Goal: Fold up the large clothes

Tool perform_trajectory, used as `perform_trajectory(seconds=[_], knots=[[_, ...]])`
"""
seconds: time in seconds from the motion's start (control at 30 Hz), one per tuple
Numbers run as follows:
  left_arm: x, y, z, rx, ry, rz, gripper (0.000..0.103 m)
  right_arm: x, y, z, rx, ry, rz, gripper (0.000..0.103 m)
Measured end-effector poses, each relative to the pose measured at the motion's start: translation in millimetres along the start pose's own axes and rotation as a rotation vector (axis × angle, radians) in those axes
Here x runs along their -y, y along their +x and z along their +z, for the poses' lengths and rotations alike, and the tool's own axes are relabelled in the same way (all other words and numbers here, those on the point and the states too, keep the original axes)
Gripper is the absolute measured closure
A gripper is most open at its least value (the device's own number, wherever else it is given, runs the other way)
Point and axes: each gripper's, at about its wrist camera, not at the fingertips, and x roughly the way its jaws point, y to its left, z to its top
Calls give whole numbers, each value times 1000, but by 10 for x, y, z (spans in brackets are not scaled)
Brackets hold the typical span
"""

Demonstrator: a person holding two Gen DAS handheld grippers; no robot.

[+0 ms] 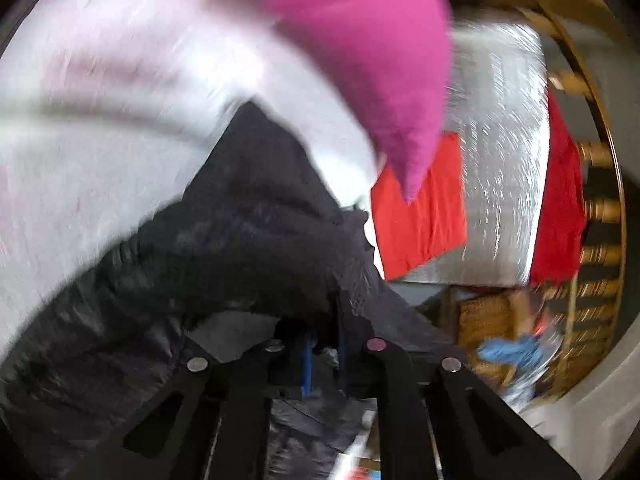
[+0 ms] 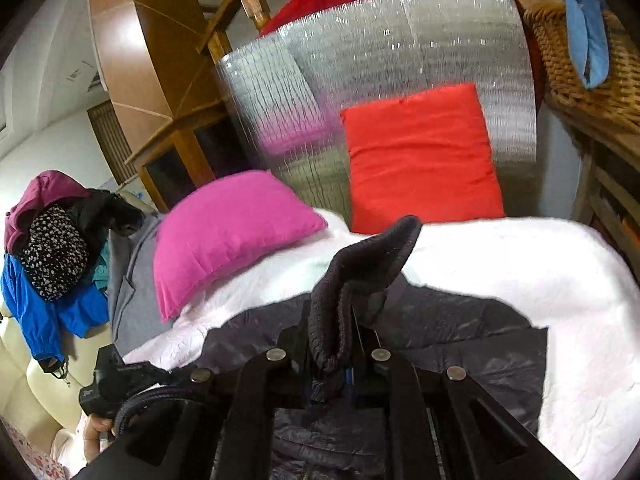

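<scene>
A large black quilted jacket [image 2: 460, 344] with a shiny padded shell lies spread on the white-covered bed [image 2: 520, 264], close to its near edge. Its ribbed knit cuff [image 2: 360, 280] stands lifted upright above the body. In the left wrist view the jacket [image 1: 240, 240] appears bunched and blurred.

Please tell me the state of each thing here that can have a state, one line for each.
left gripper: shut on black jacket fabric.
right gripper: shut on the jacket's knitted cuff.
jacket: spread on the white cover, not folded.
pink pillow: lying on the bed.
red pillow: leaning on the silver board.
clothes pile: heaped, unfolded.
</scene>
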Motion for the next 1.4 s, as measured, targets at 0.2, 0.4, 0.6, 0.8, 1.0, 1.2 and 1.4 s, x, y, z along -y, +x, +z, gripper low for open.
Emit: perform_trajectory(seconds=[0.2, 0.4, 0.6, 0.8, 1.0, 1.2, 1.4], knots=[[88, 220, -255, -47, 192, 64, 95, 487, -190, -131, 41, 46, -82, 92], [-97, 597, -395, -122, 249, 221, 95, 1236, 492, -1006, -231, 146, -227, 92], [165, 425, -373, -73, 341, 168, 95, 1200, 262, -776, -117, 159, -167, 92], [-114, 733, -447, -168, 270, 221, 90, 1264, 270, -912, -144, 151, -220, 92], [-27, 516, -469, -200, 302, 244, 75, 1536, 557, -1268, -249, 230, -244, 92], [154, -125, -378, -53, 429, 288, 58, 1626, 587, -1274, -275, 274, -208, 83], [150, 14, -54, -17, 475, 388, 51, 1754, 553, -1323, -275, 390, -135, 63]])
